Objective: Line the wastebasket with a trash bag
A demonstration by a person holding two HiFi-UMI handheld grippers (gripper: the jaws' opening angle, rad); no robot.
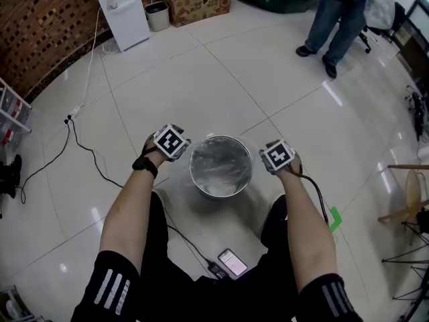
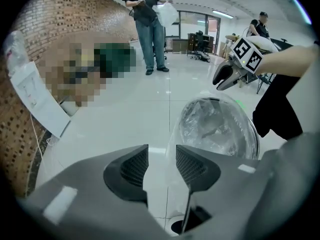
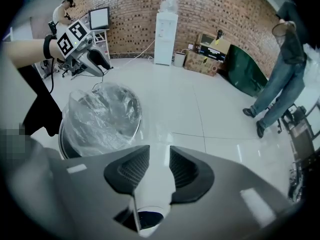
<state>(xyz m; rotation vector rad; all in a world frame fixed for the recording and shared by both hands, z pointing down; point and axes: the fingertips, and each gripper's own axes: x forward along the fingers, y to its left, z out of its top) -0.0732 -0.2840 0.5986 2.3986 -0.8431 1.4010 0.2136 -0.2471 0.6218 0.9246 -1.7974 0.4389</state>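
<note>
Now the wastebasket [image 1: 200, 181] stands on the white tiled floor [image 1: 281, 79] just in front of the person's knees. The clear trash bag [image 1: 221, 161] sits crumpled inside it and spills over its rim. The left tongs [image 2: 161, 166] hover just beside the rim's left side and the right tongs [image 3: 159, 165] just beside its right. Both pairs of jaws stand parted, their pads pressing on nothing.

The wastebasket [image 1: 218, 192] is shiny silver, its trash bag [image 1: 221, 159] clear and crinkled. The left gripper [image 2: 161, 165] and right gripper [image 3: 159, 166] are grey, with black ribbed pads [image 2: 134, 166] and black-and-white square markers [image 1: 170, 141]. The floor tiles [image 1: 268, 66] are glossy white, the far-left brick wall [image 1: 40, 19] red-brown, the near-right tape [image 1: 334, 219] green.
</note>
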